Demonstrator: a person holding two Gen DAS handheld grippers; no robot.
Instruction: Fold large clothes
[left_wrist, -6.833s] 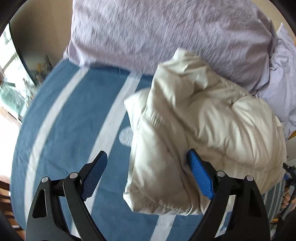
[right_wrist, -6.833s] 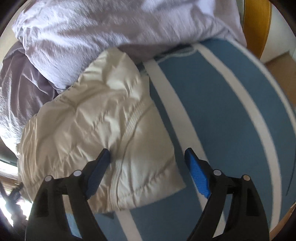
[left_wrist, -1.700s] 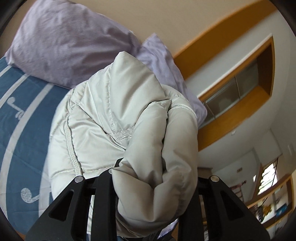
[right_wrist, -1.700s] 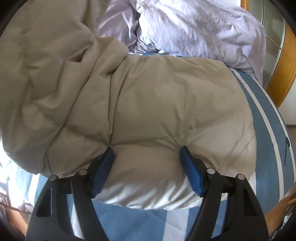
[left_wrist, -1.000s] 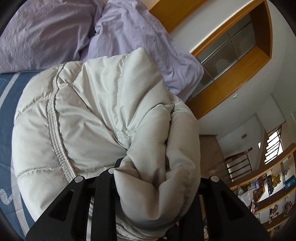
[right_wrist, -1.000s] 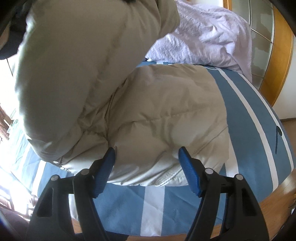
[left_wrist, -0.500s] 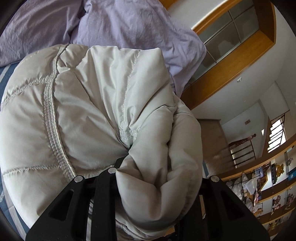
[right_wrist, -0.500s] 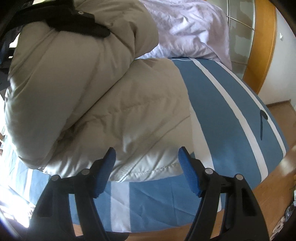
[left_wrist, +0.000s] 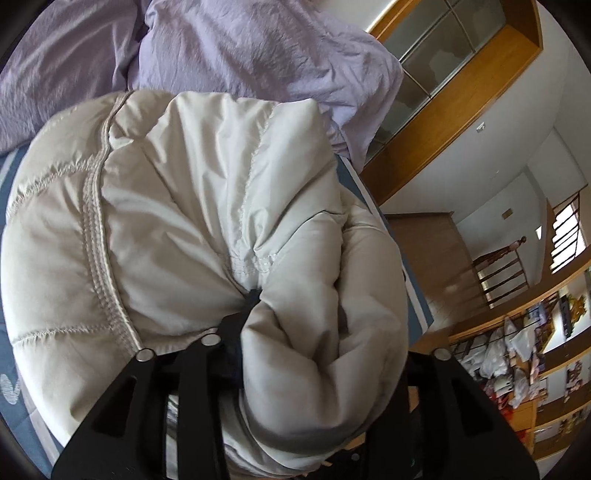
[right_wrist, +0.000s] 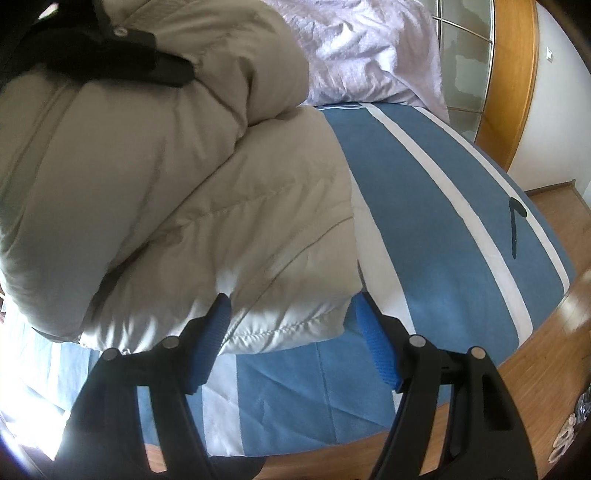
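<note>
Left gripper (left_wrist: 317, 332) jaws opening w/ a thick fold of the puffy beige quilted jacket (right_wrist: 229, 206) bunched between them, pads hidden. Jacket lies doubled over on the blue-and-white striped bedsheet (right_wrist: 443, 229), near lavender pillows (left_wrist: 258, 51). Right gripper (right_wrist: 291, 332) released, jaws wide, straddling jacket's near hem w/o clamping.

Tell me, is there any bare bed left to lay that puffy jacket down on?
Yes. The striped blue bedspread lies bare between the beige jacket and the wooden floor, and also in front of the jacket's hem, by the right gripper. Toward the lilac pillows it is crowded.
</note>
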